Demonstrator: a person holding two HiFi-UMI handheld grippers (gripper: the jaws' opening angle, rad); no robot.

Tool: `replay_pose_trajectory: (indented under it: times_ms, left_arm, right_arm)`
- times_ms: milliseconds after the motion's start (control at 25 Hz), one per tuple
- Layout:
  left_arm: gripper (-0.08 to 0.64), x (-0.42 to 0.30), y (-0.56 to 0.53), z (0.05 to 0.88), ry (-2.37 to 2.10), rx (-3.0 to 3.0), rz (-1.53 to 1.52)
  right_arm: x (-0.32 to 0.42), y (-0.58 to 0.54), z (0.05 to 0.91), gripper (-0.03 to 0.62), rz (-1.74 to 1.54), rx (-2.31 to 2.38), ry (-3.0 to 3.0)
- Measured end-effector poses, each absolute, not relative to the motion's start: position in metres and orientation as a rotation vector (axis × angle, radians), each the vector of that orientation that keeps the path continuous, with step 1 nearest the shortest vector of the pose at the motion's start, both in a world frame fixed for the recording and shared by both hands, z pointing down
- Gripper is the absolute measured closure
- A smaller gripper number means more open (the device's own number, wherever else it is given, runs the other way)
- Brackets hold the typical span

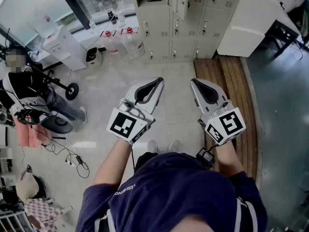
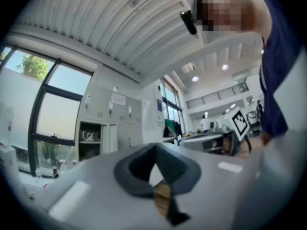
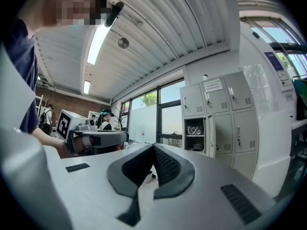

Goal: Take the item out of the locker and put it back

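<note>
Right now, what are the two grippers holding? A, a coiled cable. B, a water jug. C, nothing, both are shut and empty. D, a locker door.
C: the left gripper and the right gripper each show jaws closed together with nothing between them.

The lockers look like painted sheet metal, pale and smooth with a dull sheen. The floor in front of the lockers is pale and stone-like, polished enough to throw back light. At the lockers' right foot lies a platform of brown wooden slats, grained and matt. The left claw and right claw have smooth, matt, whitish plastic shells; their inner pads are black, rubbery and finely ribbed. The water bottles left of the lockers are clear, glossy plastic. The person's shirt is soft dark-blue cloth. Above the lockers, the ceiling is ribbed white sheeting.
</note>
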State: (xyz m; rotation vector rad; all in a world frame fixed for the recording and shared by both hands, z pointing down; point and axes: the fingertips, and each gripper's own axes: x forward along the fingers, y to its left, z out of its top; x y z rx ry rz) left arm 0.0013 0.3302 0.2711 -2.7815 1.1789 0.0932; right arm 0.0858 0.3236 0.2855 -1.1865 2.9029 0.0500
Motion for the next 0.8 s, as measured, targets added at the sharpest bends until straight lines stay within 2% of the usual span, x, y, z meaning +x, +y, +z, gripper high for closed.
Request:
replay_pose_trajectory:
  times_ms: [800]
  left_arm:
    - [0.558, 0.016, 0.308, 0.287, 1.271, -2.761, 0.061]
  right_arm:
    - [0.104, 0.303, 0.293, 0.585, 0.017, -1.169, 2.905]
